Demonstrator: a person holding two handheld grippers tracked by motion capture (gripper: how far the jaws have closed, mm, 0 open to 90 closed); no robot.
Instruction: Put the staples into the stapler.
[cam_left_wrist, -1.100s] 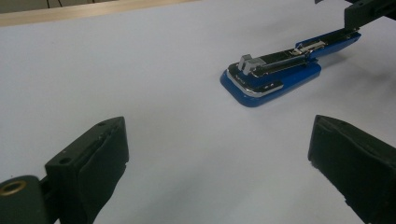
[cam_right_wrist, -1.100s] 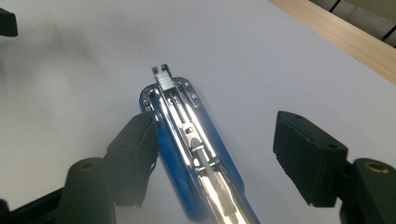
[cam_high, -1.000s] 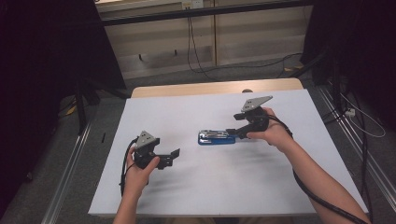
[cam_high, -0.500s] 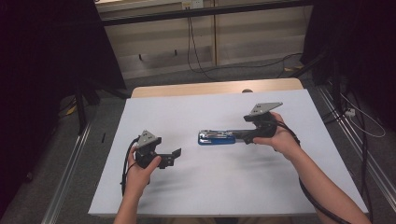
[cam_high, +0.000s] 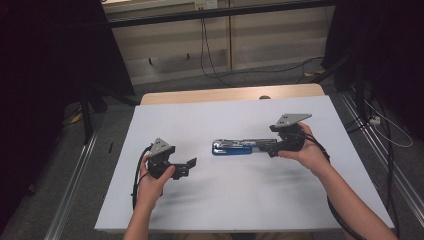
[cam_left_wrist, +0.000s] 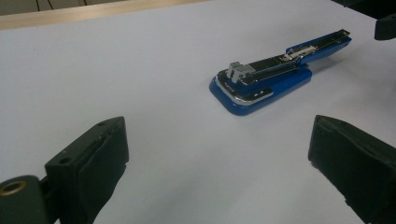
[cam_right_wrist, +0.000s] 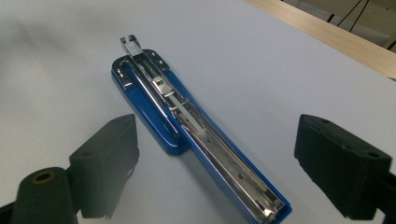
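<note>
Blue stapler (cam_high: 239, 147) flat mid-table (cam_high: 210, 200), lid swung open – magazine bared, likely for reloading. Right gripper (cam_high: 267, 148) at far end, jaws just widened, straddling, no grip. Left gripper (cam_high: 189, 166) apart, parked aside – empty.

I see a blue stapler (cam_high: 235, 147) with silver metal inside; it lies on a plain white sheet (cam_high: 225, 200); the table (cam_high: 200, 95) edge is pale wood; both sets of jaws are black.
</note>
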